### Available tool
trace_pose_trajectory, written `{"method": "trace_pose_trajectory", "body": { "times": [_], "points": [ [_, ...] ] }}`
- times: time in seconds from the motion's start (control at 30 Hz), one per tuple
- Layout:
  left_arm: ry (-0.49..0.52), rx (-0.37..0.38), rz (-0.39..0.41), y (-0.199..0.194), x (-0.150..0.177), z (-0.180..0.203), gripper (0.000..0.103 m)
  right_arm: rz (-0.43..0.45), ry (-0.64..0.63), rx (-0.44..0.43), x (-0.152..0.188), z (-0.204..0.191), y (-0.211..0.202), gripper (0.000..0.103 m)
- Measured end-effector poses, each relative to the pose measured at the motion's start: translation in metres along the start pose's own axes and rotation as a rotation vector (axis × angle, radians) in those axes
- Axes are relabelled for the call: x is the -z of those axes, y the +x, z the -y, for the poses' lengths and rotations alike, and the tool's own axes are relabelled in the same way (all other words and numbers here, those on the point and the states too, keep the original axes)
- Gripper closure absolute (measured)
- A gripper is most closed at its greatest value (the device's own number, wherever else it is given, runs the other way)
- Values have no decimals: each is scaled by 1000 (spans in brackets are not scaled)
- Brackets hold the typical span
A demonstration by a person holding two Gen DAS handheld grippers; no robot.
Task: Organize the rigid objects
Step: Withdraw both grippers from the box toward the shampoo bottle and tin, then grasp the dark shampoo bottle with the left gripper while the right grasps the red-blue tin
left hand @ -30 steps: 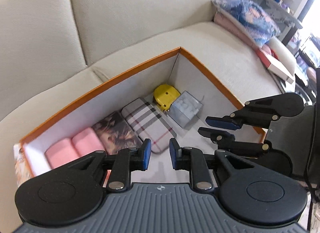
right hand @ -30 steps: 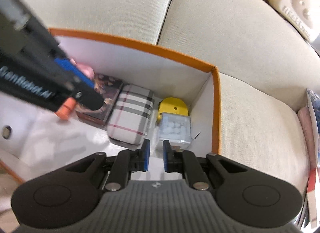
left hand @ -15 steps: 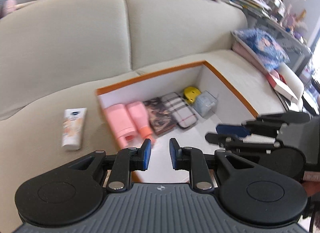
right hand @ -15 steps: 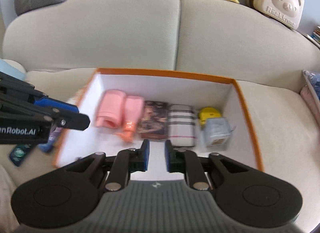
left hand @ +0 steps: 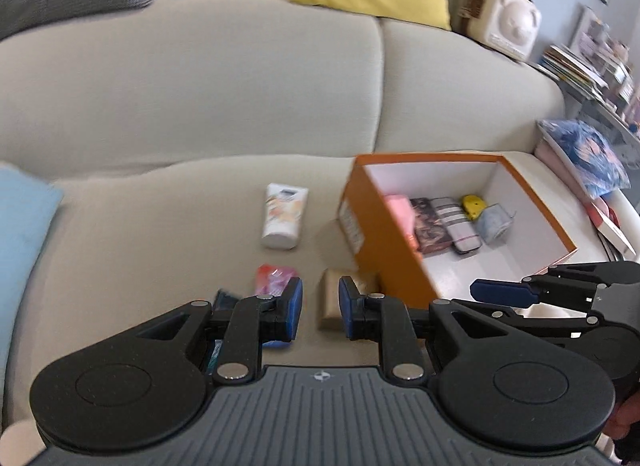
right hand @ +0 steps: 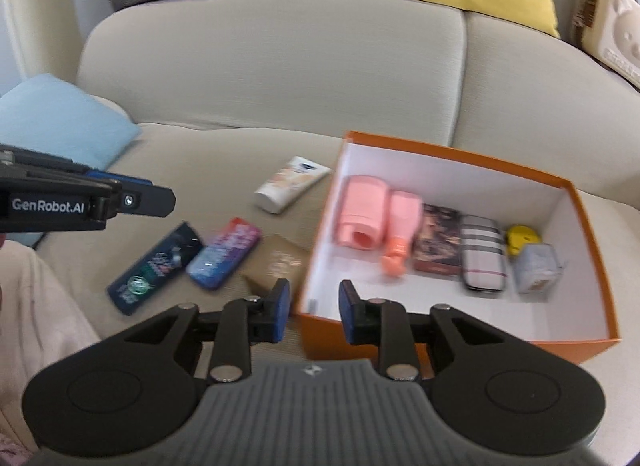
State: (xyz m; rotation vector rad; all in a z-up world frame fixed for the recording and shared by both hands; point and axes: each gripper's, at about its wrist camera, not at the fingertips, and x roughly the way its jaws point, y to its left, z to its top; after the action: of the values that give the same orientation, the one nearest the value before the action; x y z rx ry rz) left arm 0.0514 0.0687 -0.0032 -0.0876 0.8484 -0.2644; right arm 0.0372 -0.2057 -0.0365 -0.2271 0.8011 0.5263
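1. The orange box (right hand: pixel 460 330) stands on the sofa seat (right hand: pixel 224 145), and along its far wall lies a neat row: two pink bottles (right hand: pixel 362 209), a dark patterned case (right hand: pixel 436 242), a striped case (right hand: pixel 482 252), a yellow item (right hand: pixel 520 238) and a small clear cube (right hand: pixel 536 270). I think they are packed side by side to leave the front half of the floor free for more.
2. Outside, just beside the box's left wall, the things not yet sorted wait on the cushion: a white tube (right hand: pixel 294 183), a dark flat pack (right hand: pixel 156 266), a blue-pink pack (right hand: pixel 224 252) and a brown box (right hand: pixel 276 264). The brown box is nearest to the wall.
3. The left gripper (left hand: pixel 320 308) is empty, its jaws close together with only a narrow gap, pointing down toward the brown box.
4. The right gripper (right hand: pixel 310 312) holds nothing, and its jaws are opening, probably to be ready for the next item.
5. Both hang above the front edge, apart from every object.
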Motion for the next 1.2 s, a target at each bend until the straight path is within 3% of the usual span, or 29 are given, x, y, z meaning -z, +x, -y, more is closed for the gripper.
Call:
{"method": "trace_pose_trajectory", "body": {
  "times": [0.1, 0.2, 0.47, 0.73, 0.97, 1.2],
  "points": [
    [-39, 8, -37, -2, 7, -20, 78, 8, -18, -40, 6, -17, 0, 75],
    [-82, 1, -72, 1, 14, -39, 78, -7, -37, -51, 8, -35, 5, 67],
    [-182, 21, -126, 13, 34, -78, 78, -110, -79, -117, 11, -72, 37, 67],
    [-233, 24, -196, 34, 41, -101, 78, -178, -75, -143, 10, -79, 62, 68],
    [-157, 0, -229, 65, 29, -101, 58, -211, -76, -156, 0, -85, 89, 68],
    [-202, -22, -364, 111, 27, -115, 57, -248, -73, -157, -11, -86, 119, 68]
  ]
}}
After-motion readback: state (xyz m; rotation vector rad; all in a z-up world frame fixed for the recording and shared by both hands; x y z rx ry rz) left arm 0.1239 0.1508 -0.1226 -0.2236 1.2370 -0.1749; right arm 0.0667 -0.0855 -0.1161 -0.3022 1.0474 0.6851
